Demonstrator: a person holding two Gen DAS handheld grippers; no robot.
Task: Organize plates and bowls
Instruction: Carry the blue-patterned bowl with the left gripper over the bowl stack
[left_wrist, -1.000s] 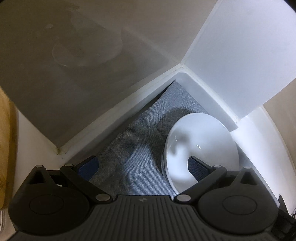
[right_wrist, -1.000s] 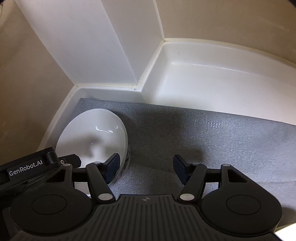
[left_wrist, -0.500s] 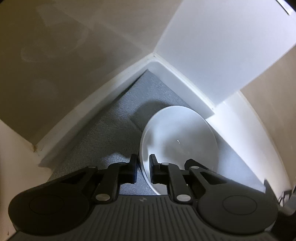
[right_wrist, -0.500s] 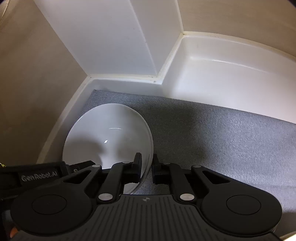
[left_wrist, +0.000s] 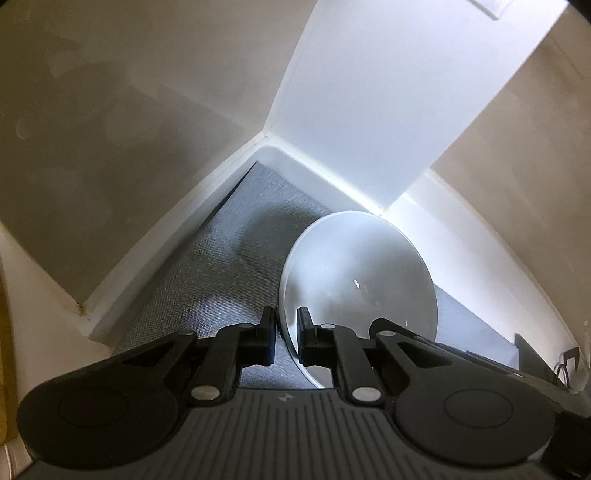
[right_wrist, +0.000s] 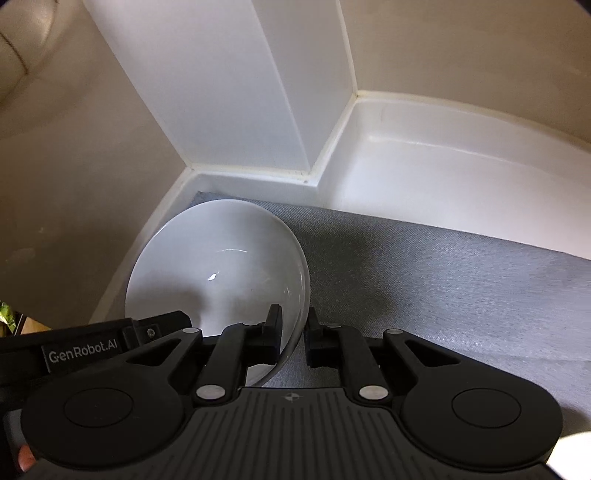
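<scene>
A white bowl hangs a little above the grey mat in a white corner, held by both grippers at once. My left gripper is shut on the bowl's left rim, one pad inside and one outside. In the right wrist view the same bowl sits at the left, and my right gripper is shut on its right rim. The black body of the left gripper shows across the bowl's near side there.
White walls and a white square post close off the corner behind the bowl. The grey mat stretches right, with a raised white ledge beyond it. A beige wall stands on the left.
Both grippers went from open around the bowl's rim to shut on it. The bowl then rose off the mat with them, and the left gripper rolled a little.
</scene>
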